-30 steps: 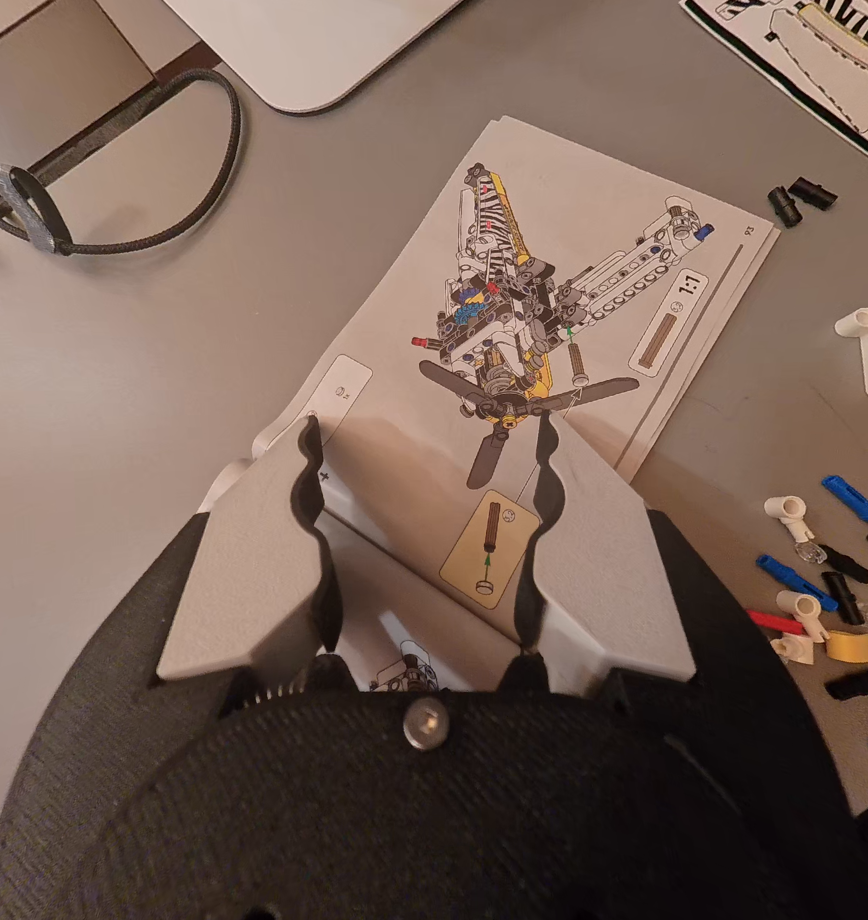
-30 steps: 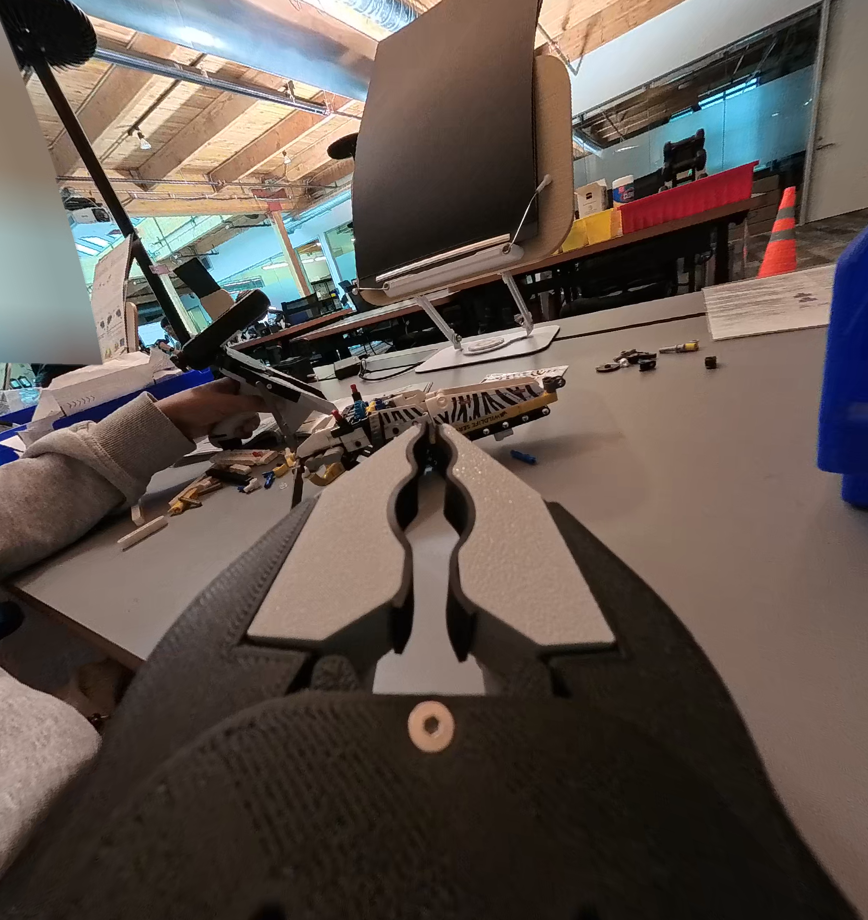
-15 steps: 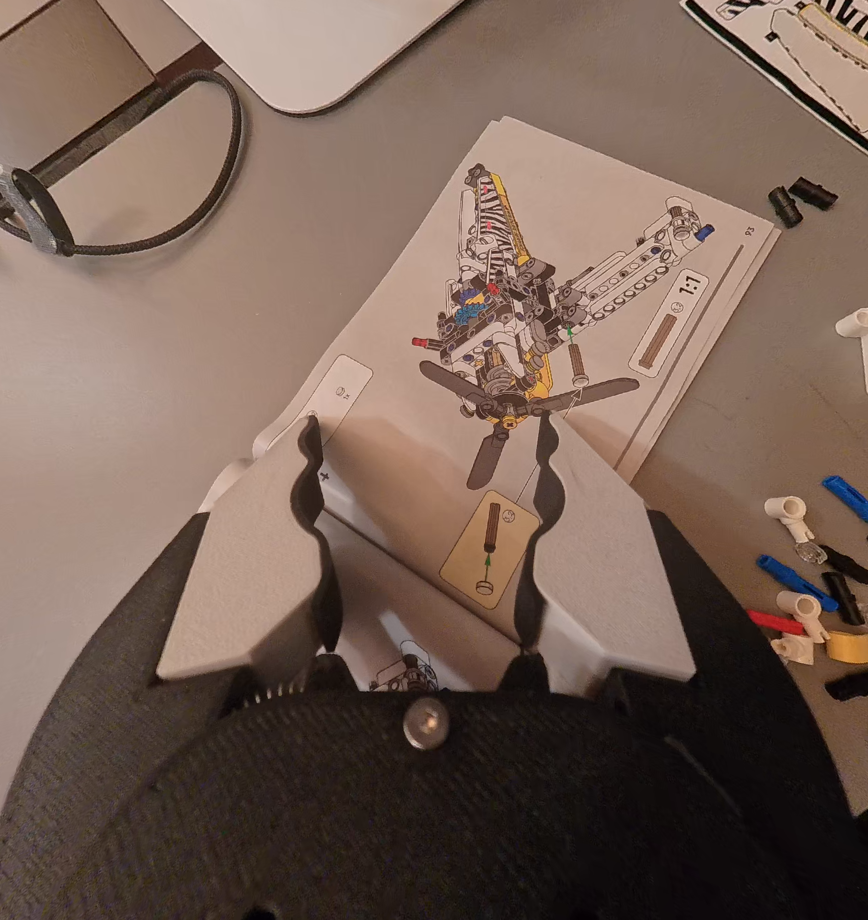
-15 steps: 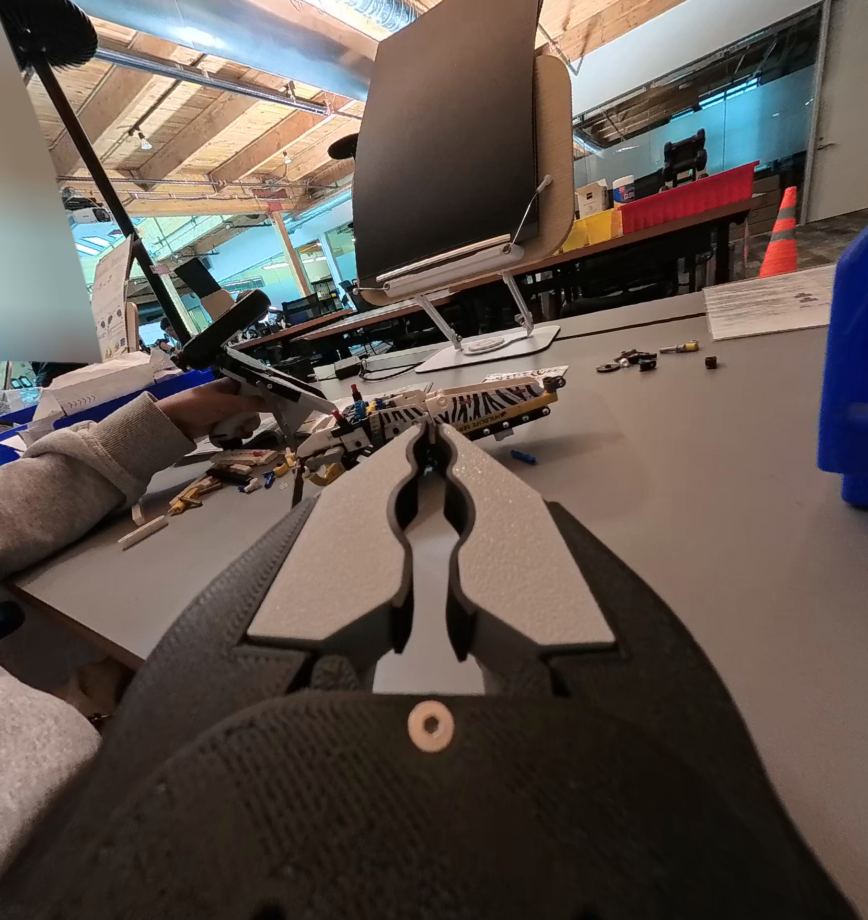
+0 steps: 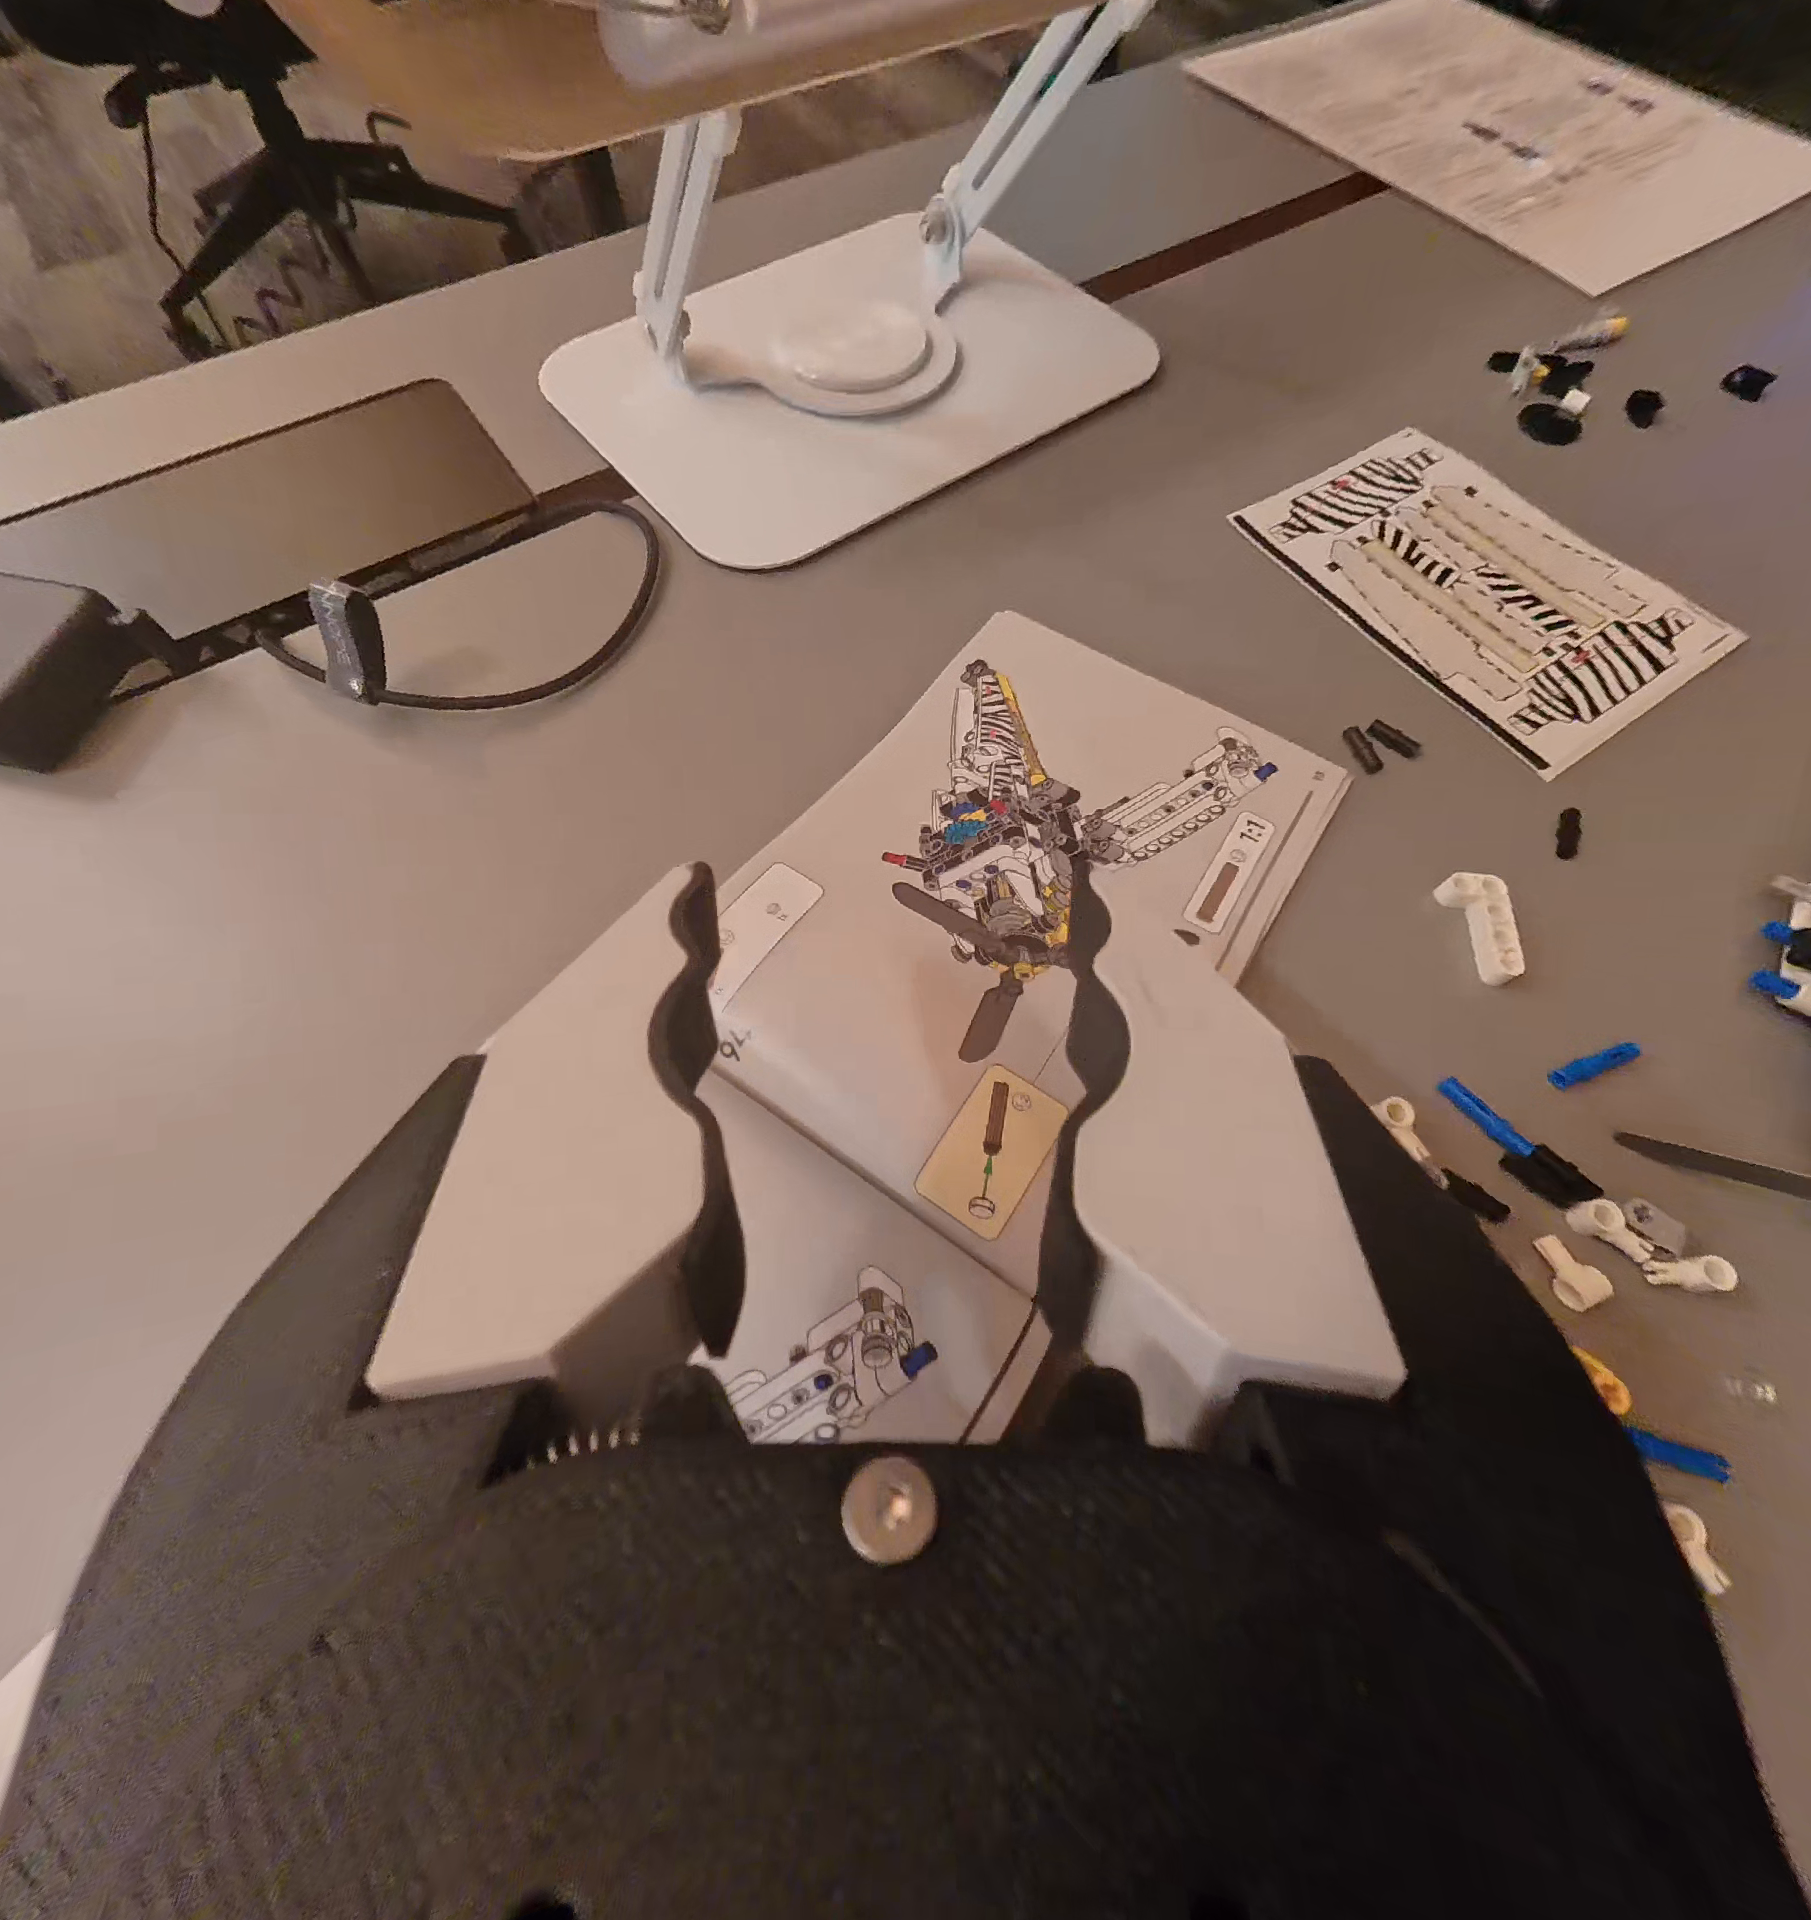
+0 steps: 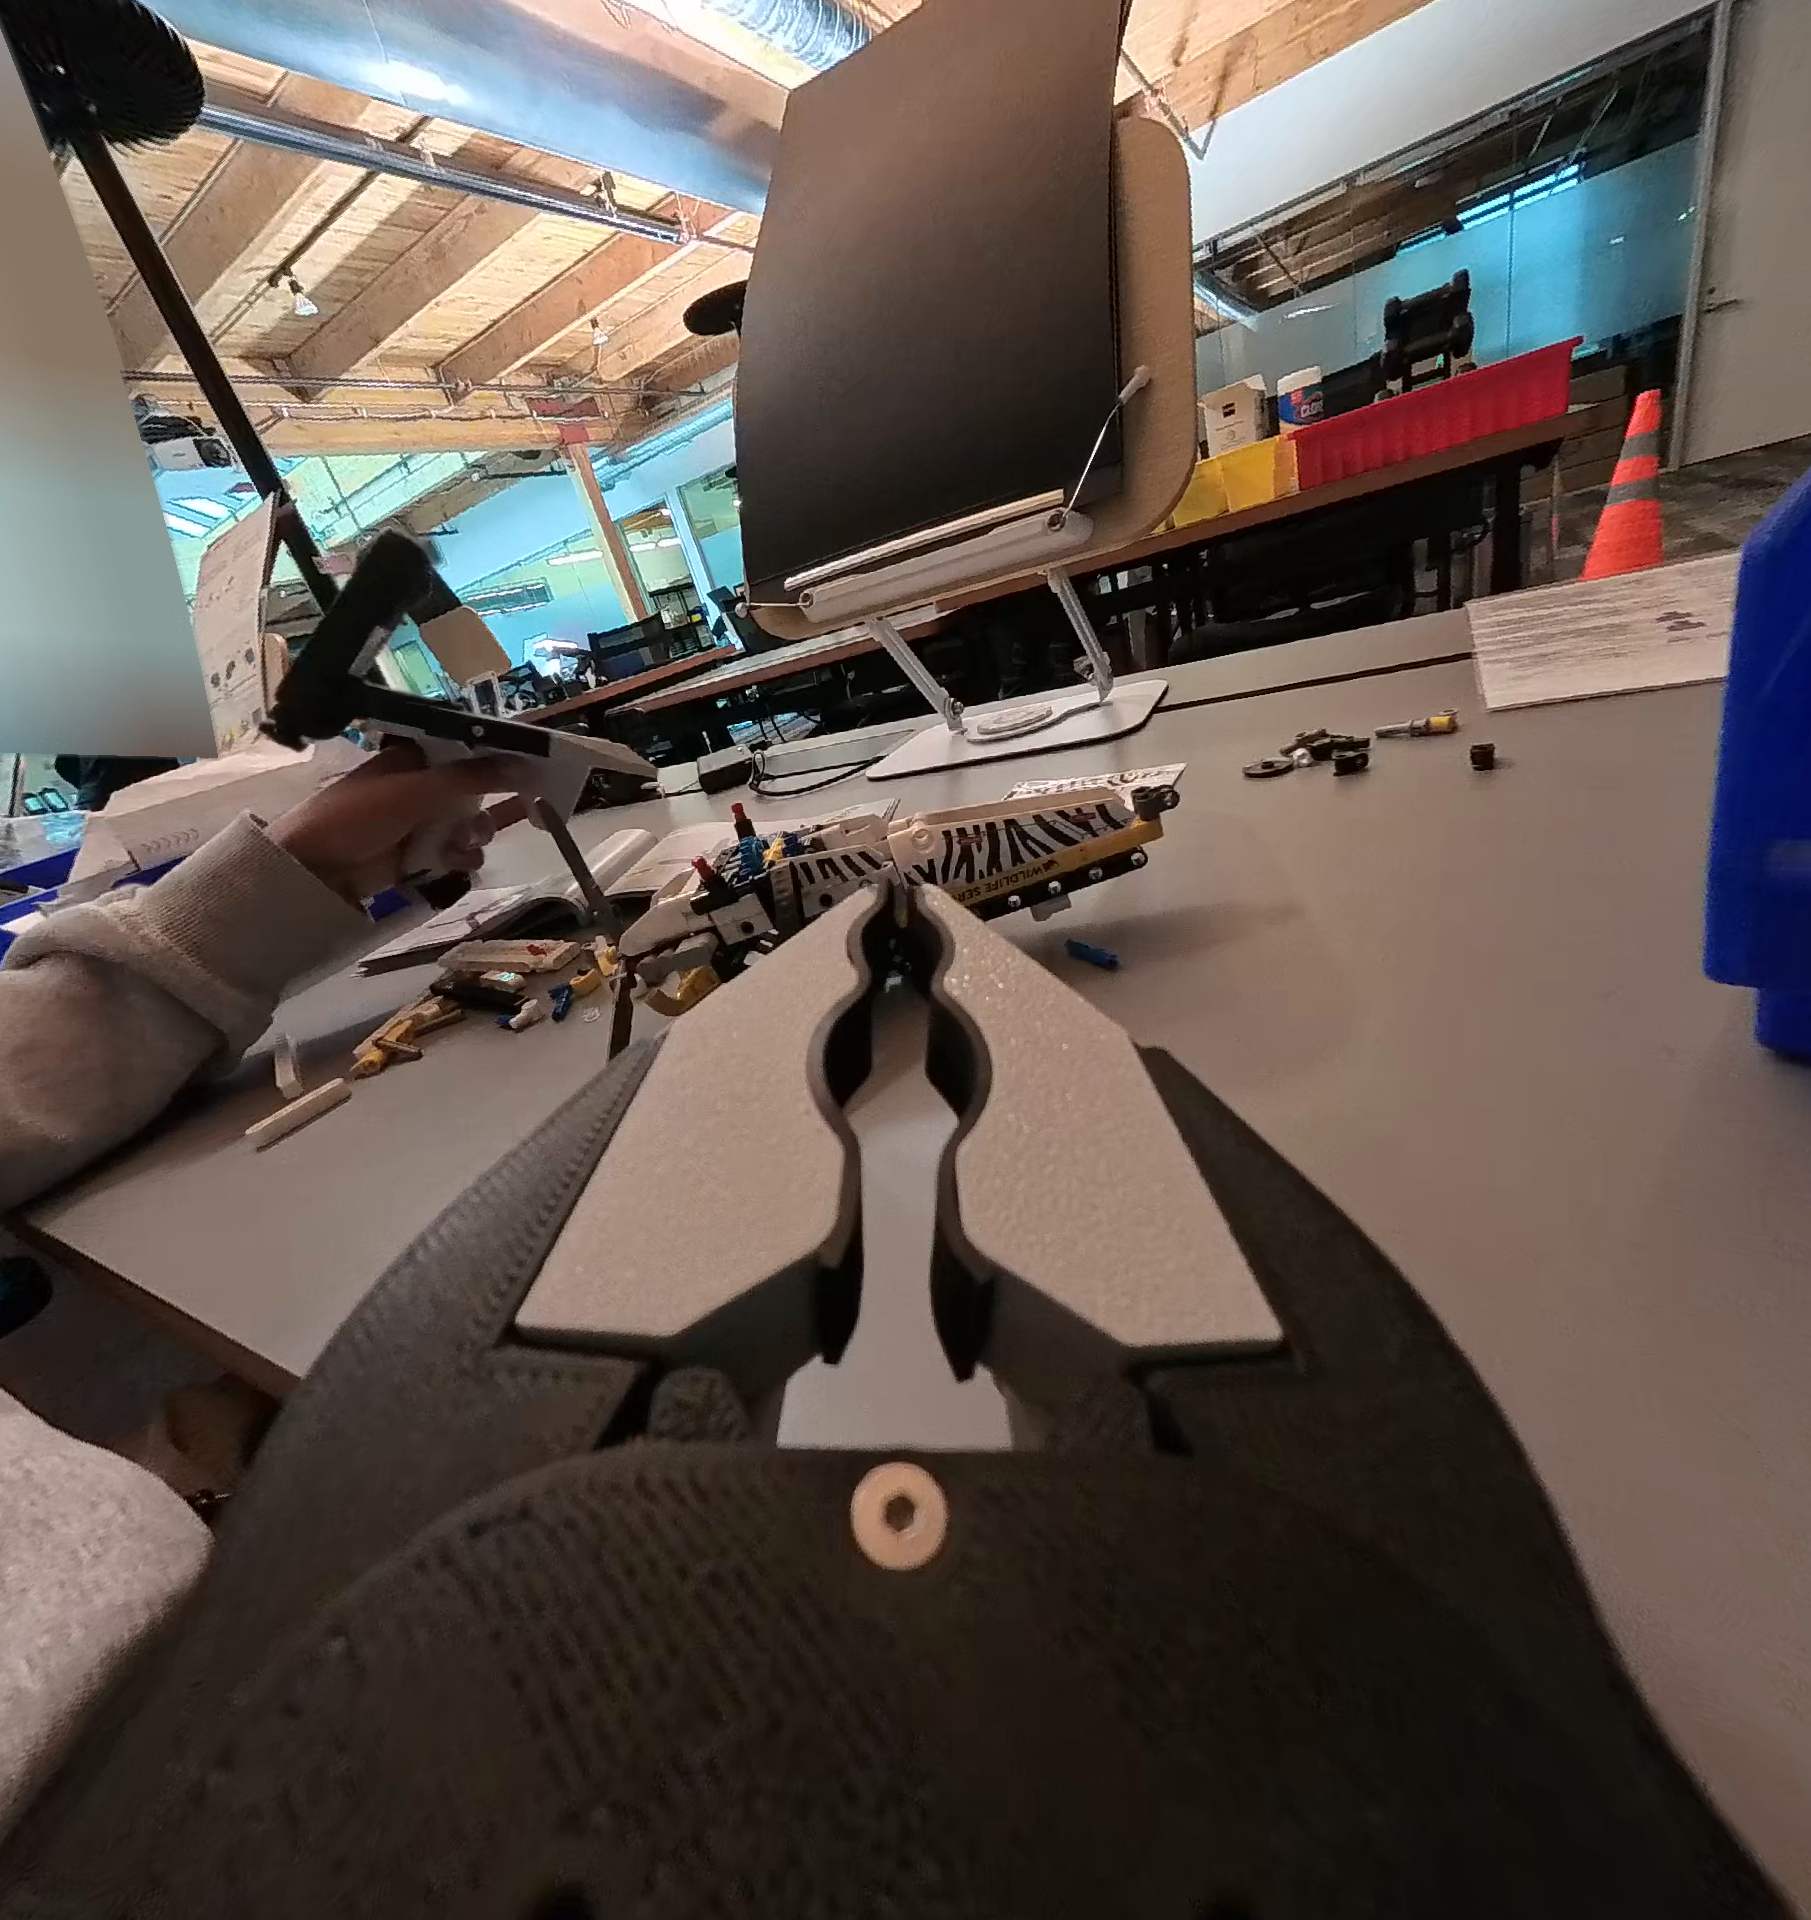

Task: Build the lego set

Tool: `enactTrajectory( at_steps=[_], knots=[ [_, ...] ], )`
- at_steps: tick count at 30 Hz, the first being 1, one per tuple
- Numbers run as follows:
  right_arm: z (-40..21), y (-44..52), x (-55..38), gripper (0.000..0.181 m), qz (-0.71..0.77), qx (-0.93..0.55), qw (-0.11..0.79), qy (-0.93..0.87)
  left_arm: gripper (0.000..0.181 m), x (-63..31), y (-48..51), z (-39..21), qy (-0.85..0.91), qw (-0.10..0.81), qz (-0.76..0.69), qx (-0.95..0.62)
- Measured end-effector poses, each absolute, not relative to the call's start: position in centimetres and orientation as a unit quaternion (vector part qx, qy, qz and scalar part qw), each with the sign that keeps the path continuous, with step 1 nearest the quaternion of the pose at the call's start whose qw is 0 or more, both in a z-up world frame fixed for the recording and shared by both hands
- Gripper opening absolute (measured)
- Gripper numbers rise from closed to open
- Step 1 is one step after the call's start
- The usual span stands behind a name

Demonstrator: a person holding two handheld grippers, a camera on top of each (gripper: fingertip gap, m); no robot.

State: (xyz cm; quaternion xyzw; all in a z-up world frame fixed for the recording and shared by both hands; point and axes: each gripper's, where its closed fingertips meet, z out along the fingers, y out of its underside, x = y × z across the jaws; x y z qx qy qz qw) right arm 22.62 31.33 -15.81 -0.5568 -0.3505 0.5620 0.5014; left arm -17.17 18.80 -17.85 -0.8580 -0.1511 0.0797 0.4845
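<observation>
Right grey two-finger gripper [image 6: 899,902] has its tips nearly together at the zebra-striped white-and-yellow lego plane model [image 6: 968,857]; the contact is hidden behind the fingers, so I can't tell if it's clamped. Model sits mid grey table [image 6: 1400,1039]. Left grey two-finger gripper [image 5: 885,904] hangs spread apart, empty, over the open paper instruction booklet [image 5: 1026,831], whose near page is partly hidden. Small loose lego pieces [image 5: 1483,1117] lie toward the table's right edge, some cut off. Zebra-print sticker sheet [image 5: 1483,603] lies farther back. Blue plastic bin [image 6: 1789,790] at right is cropped, contents unseen. Workshop room w/ timber ceiling.
</observation>
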Motion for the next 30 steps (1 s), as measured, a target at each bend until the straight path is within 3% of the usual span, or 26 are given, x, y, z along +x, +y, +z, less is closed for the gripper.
enactTrajectory(
  at_steps=[17, 21, 30],
  knots=[
    [-15.9, 31.4, 22.6, 0.0, 0.559, -0.558, 0.502, -0.35, 0.036, -14.7, 18.0, -15.2, -0.104, 0.56, 0.073, -0.819],
    [-15.9, 31.5, 22.6, 0.0, 0.56, -0.559, 0.502, -0.35, 0.006, -12.3, 17.7, -12.6, -0.06, 0.613, 0.052, -0.786],
    [-15.8, 31.4, 22.7, 0.0, 0.562, -0.556, 0.503, -0.349, 0.019, -6.9, 13.7, -13.5, -0.052, 0.568, 0.011, -0.821]
  ],
)
